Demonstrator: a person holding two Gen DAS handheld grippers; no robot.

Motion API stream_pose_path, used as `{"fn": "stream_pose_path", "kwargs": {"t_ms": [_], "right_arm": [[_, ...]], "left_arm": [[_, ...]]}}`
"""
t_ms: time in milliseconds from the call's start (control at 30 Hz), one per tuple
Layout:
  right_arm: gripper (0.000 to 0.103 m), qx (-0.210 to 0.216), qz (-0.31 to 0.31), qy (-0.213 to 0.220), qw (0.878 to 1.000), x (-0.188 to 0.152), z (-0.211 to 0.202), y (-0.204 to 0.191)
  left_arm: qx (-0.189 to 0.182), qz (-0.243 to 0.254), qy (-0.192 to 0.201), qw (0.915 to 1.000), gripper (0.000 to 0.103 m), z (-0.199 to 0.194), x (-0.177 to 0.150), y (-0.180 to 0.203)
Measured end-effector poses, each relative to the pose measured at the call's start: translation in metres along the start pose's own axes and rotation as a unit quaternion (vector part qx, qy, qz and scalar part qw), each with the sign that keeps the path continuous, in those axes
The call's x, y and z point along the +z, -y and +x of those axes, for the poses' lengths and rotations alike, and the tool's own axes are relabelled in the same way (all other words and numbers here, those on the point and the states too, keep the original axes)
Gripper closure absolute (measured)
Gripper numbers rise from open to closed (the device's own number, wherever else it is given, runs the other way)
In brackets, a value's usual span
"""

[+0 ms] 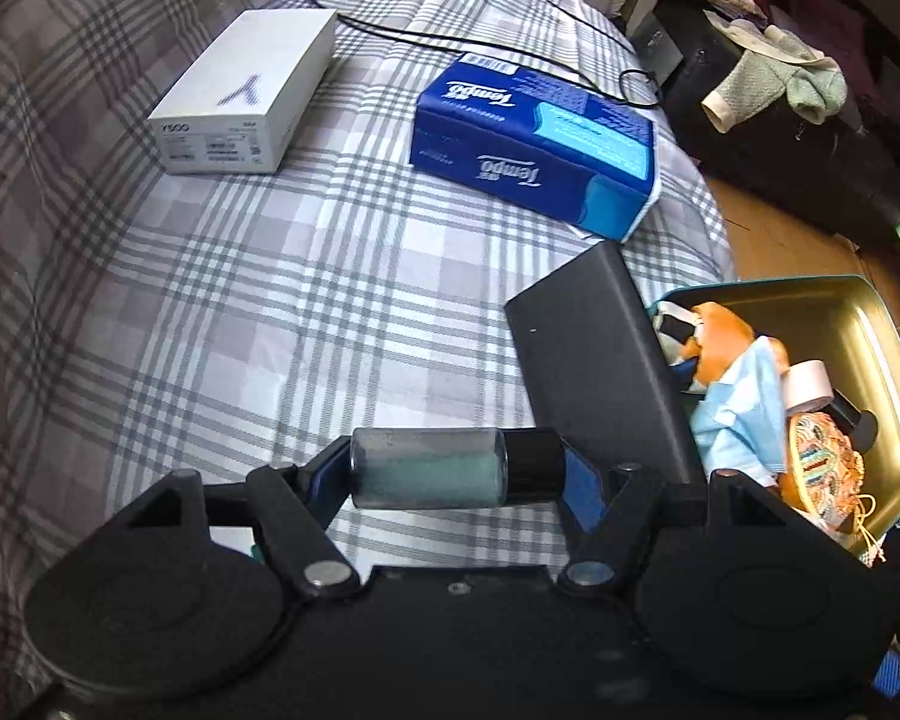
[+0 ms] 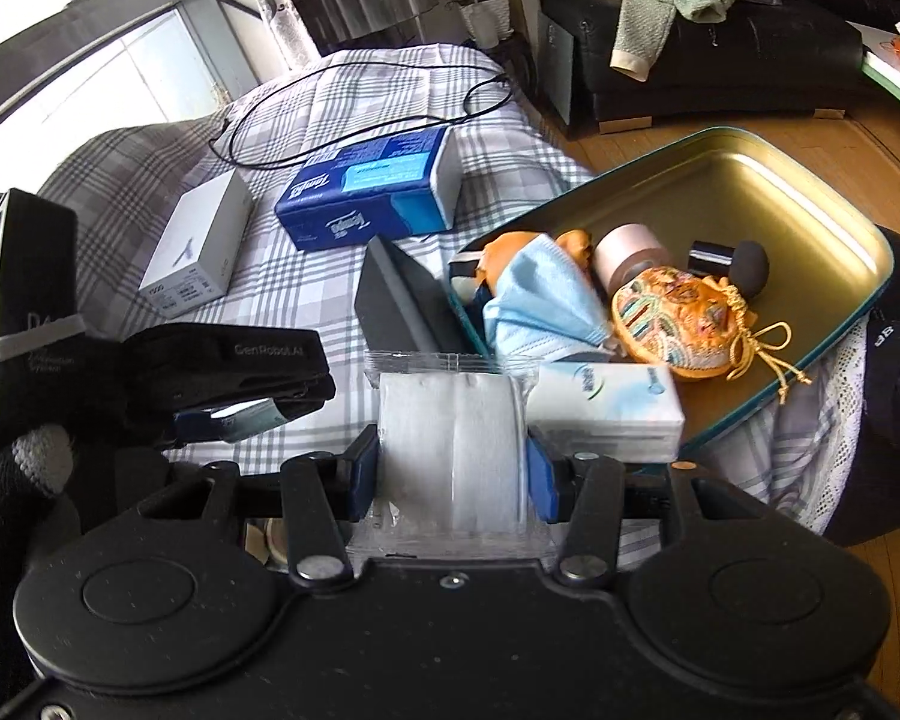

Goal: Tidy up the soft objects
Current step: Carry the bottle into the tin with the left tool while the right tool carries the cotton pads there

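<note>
Plaid bedspread (image 1: 210, 312), soft and rumpled, everything's on the bed. Left tool (image 1: 459, 471) is clamped on a little glass bottle (image 1: 432, 468) lying sideways, black cap to the right. Right tool (image 2: 453, 468) squeezes a plastic-wrapped white tissue pack (image 2: 450, 450) just short of the gold tin (image 2: 810, 222), where a blue face mask (image 2: 540, 306) and embroidered pouch (image 2: 672, 324) sit. Farther back: blue Tempo pack (image 1: 534, 144), white box (image 1: 246, 90).

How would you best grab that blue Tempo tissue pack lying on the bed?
Grip the Tempo tissue pack across its narrow width, fingers on the two long sides, coming down from above. It lies flat on the plaid bed cover, apart from the white box, so both sides look free.
</note>
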State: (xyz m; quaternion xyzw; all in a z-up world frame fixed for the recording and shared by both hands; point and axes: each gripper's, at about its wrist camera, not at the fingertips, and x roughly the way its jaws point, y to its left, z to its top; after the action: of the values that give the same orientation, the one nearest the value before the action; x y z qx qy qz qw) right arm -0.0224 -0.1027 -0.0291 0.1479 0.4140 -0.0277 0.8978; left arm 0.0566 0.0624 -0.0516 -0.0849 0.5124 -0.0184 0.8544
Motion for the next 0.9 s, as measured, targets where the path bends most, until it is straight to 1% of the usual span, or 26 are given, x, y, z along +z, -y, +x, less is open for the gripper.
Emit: {"fn": "stream_pose_path", "kwargs": {"t_ms": [100, 233, 300, 433, 500, 700, 900], "right_arm": [[0.054, -0.019, 0.024, 0.013, 0.999, 0.014, -0.005, 0.016], [0.054, -0.068, 0.064, 0.046, 0.995, 0.032, -0.01, 0.037], [0.054, -0.075, 0.09, 0.054, 0.992, 0.039, -0.01, 0.05], [0.054, -0.102, 0.147, 0.066, 0.982, 0.05, -0.007, 0.078], [0.054, -0.114, 0.166, 0.073, 0.977, 0.054, -0.005, 0.087], [0.054, -0.162, 0.192, 0.094, 0.963, 0.062, 0.001, 0.106], [0.054, -0.18, 0.2, 0.102, 0.958, 0.067, 0.009, 0.113]], "left_arm": [[-0.011, 0.016, 0.001, 0.9998, 0.034, -0.006, 0.005, 0.02], [-0.017, 0.044, 0.007, 0.9988, 0.034, -0.014, 0.013, 0.051], [-0.019, 0.059, 0.01, 0.998, 0.034, -0.016, 0.017, 0.068], [-0.031, 0.081, 0.008, 0.9962, 0.034, -0.016, 0.027, 0.097], [-0.032, 0.093, 0.007, 0.9951, 0.034, -0.013, 0.031, 0.11], [-0.036, 0.115, -0.006, 0.9927, 0.034, 0.002, 0.046, 0.138], [-0.043, 0.141, -0.016, 0.9889, 0.034, 0.021, 0.059, 0.171]]}}
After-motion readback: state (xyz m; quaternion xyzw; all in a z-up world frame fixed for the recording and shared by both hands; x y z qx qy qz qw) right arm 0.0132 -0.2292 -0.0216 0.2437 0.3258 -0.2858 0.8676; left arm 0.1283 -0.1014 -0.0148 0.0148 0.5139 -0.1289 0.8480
